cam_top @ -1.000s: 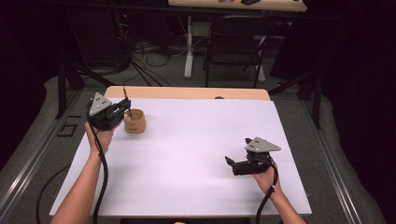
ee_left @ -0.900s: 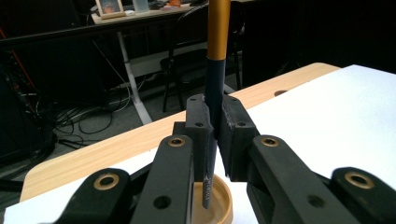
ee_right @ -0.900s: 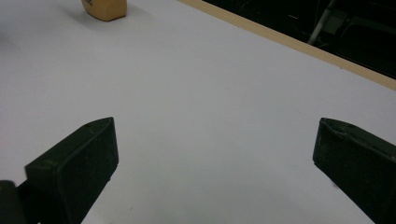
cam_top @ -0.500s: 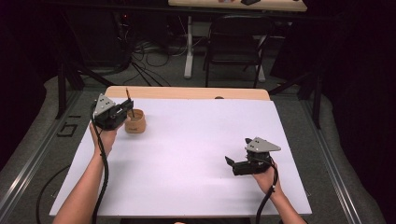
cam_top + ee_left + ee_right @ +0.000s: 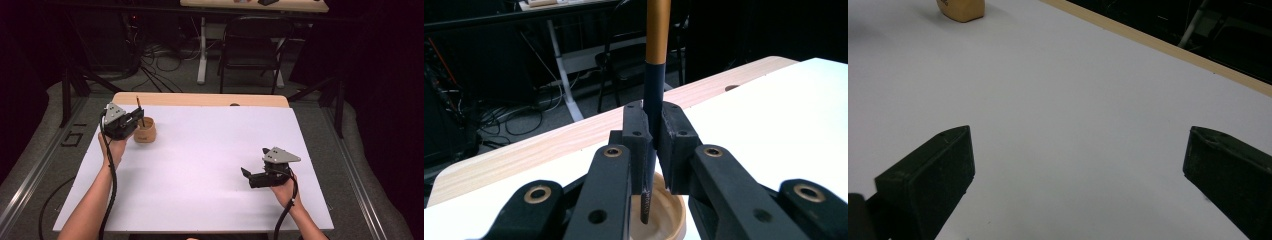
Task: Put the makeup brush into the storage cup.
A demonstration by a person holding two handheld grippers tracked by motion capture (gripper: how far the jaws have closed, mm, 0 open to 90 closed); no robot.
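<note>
At the upper left of the high view, the left tool (image 5: 136, 119) is clamped on a dark pen with a gold upper section (image 5: 655, 75), held upright with its lower tip inside a small wooden cup (image 5: 144, 131) standing on the white bench (image 5: 210, 165). At the lower right, the right tool (image 5: 248, 175) hovers over bare bench, jaws spread wide and empty.

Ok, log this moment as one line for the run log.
left tool: shut on pen, tip in cup | right tool: open, holds nothing, over table
</note>
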